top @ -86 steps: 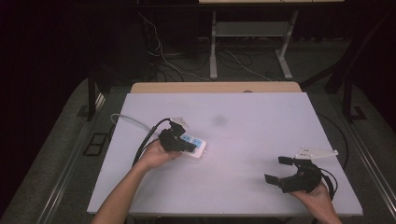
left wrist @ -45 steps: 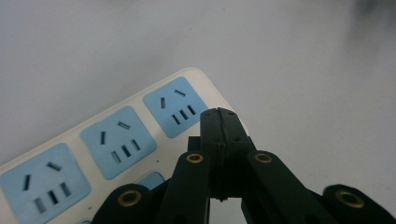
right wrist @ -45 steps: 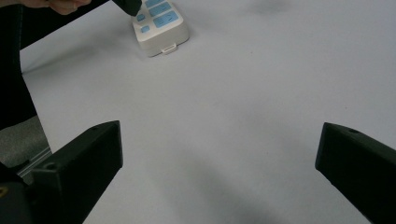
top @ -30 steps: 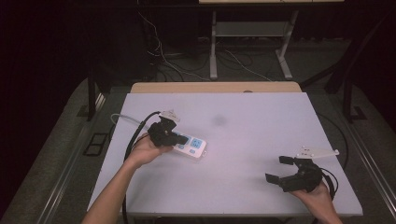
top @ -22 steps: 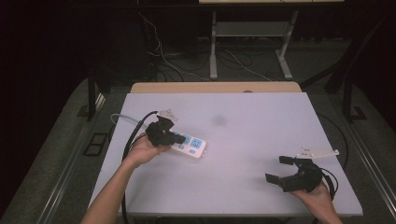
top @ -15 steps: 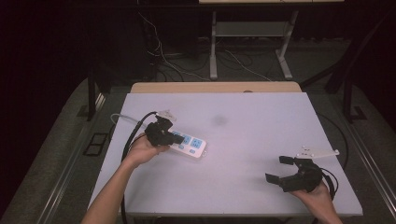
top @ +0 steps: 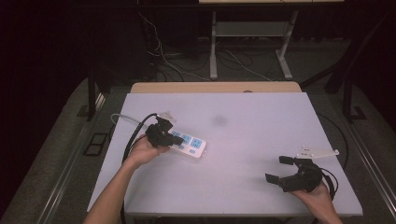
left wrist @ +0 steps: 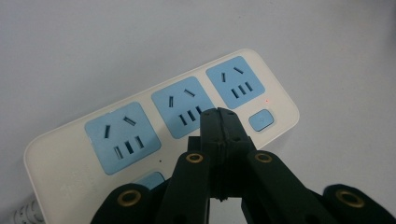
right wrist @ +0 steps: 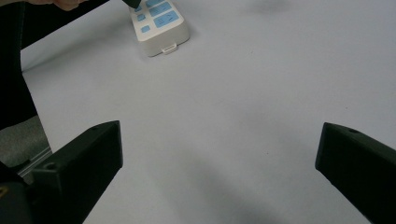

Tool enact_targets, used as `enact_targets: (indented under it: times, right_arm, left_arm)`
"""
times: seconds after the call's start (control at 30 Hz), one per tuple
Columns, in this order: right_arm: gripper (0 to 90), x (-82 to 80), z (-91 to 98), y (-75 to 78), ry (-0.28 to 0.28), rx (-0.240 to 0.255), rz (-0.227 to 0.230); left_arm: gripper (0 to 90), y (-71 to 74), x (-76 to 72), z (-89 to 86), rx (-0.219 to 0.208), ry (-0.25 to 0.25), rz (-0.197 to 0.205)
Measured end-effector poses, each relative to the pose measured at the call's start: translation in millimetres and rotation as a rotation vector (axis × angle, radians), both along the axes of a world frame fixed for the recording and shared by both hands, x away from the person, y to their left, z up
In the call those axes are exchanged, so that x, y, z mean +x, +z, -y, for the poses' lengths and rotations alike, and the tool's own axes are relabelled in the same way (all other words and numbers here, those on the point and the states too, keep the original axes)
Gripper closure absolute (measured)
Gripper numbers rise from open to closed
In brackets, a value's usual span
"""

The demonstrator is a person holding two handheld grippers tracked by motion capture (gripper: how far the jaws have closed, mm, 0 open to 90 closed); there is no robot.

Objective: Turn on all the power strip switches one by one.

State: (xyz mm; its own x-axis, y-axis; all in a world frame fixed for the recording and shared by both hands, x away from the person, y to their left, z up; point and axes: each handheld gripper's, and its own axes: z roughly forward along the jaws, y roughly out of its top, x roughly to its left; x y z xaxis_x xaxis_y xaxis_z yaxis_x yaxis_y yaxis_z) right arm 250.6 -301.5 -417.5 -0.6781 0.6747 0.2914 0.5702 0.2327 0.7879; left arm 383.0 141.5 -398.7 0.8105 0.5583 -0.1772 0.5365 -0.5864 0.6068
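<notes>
A white power strip [top: 190, 144] with three blue sockets lies left of centre on the table. In the left gripper view the power strip [left wrist: 140, 135] has a blue switch button [left wrist: 261, 120] beside each socket and a small red light near its end. My left gripper [top: 172, 138] is shut with nothing between its jaws. Its joined tips [left wrist: 219, 114] hang over the strip's face by the middle socket; I cannot tell whether they touch it. My right gripper [top: 279, 169] rests open near the front right corner, and my right gripper [right wrist: 219, 140] holds nothing. Far off lies the strip [right wrist: 161, 21].
The strip's white cord [top: 125, 118] runs off toward the table's left edge. The pale table top [top: 252, 135] has a faint dark smudge [top: 218, 120] near its middle. A wooden ledge [top: 215, 87] borders the far edge, with cables and a metal frame on the floor beyond.
Since the earliest frame my left hand has drawn back a little to the left along the strip. The strip and the right gripper have stayed where they were.
</notes>
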Motion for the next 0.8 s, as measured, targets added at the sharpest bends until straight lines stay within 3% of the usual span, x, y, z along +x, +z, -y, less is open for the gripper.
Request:
enact_targets:
  times: [0.8]
  right_arm:
    - [0.6,0.1,-0.1,-0.4,0.002,-0.001,-0.002]
  left_arm:
    - [89.3,-8.1,1.4,0.8,0.006,0.005,-0.022]
